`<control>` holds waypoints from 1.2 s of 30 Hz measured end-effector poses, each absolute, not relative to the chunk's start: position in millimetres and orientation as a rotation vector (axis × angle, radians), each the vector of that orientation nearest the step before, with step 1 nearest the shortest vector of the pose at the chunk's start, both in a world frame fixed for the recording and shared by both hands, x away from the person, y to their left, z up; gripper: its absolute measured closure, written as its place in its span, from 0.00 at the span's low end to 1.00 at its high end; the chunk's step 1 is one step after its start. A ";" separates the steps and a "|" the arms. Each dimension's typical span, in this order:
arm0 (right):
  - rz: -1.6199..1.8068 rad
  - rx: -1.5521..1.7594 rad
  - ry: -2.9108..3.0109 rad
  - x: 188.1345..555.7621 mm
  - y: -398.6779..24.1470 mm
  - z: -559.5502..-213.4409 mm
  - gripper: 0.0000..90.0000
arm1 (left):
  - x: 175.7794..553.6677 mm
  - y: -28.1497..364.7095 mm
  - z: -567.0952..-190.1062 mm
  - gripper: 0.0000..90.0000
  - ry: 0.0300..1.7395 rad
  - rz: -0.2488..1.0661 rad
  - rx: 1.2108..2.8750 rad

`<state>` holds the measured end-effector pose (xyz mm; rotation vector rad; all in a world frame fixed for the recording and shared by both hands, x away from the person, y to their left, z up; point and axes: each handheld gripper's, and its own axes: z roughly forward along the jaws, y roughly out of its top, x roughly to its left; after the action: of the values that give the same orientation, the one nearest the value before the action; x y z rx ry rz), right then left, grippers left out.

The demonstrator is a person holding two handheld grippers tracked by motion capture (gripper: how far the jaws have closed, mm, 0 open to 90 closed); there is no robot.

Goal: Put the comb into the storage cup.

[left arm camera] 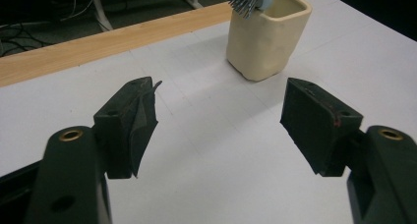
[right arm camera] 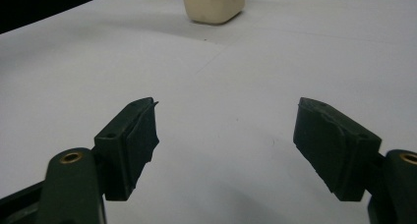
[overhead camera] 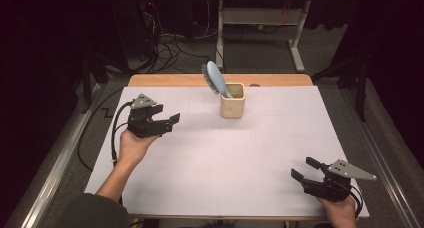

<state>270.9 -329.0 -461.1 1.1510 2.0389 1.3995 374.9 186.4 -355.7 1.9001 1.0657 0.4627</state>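
Covering most of a wooden table, a white sheet, smooth and matte, faintly ruled with thin lines; leaving a strip of pale wood bare along the far edge. Lying beyond, a grey carpeted floor in a dark room, tangled with black cables, and the white metal legs of another desk standing farther back.

Standing near the far middle of the sheet, a cream cup, squarish with rounded corners and a slightly lumpy, glazed-looking wall. Leaning out of it toward the far left, a light blue hairbrush, handle down in the cup, oval head up, grey bristles facing left.

Hovering over the left part of the sheet, well apart from the cup, the left gripper, held in a hand, released, jaws spread wide with nothing between them. Resting at the near right corner, the right gripper, held in the other hand, likewise released and gaping, pointing left. Showing on both, black blocky jaws, worn and nicked at the pads.
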 end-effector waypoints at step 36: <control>1.402 1.155 2.039 270.7 -328.9 -461.1 0.28 | 359.7 203.6 -363.9 0.33 1.092 0.469 1.878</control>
<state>270.7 -328.9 -461.1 1.1548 2.0387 1.4020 359.7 203.6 -363.9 1.8777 1.0919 0.4688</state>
